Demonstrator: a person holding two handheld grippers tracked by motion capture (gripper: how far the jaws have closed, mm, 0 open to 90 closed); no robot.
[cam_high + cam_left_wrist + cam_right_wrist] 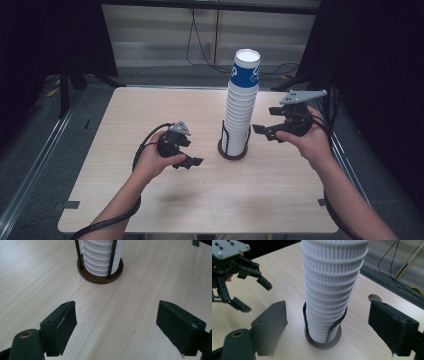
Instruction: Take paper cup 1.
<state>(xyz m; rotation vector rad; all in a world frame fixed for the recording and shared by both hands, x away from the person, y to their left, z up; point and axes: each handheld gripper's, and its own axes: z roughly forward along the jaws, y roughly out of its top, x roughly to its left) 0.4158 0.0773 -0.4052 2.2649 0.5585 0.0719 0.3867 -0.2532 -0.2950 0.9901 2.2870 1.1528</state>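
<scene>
While both hands sit low over the pale wood worktop, neither claw holds anything: the left claw, nearest the person, has its jaws apart w/ bare worktop between them in the left gripper view, and it lies left of the cup holder, near but not touching. The right claw is also spread wide, raised a bit above the worktop just right of the cup stack; in the right gripper view its two black jaws flank the stack w/o touching it. The holder is a round dark-brown base w/ thin black upright rods, standing approx. centre of the worktop, slightly right. Inside it: a tall stack of nested white paper cups w/ ribbed rims, leaning slightly, rising well above the rods. The top cup carries a blue band w/ white lettering, too small to read; its white bottom faces up, so the cups are inverted. Farther off, near the worktop's far edge, the right gripper view shows a round cable hole. Beyond the worktop, black cables trail on the floor.
</scene>
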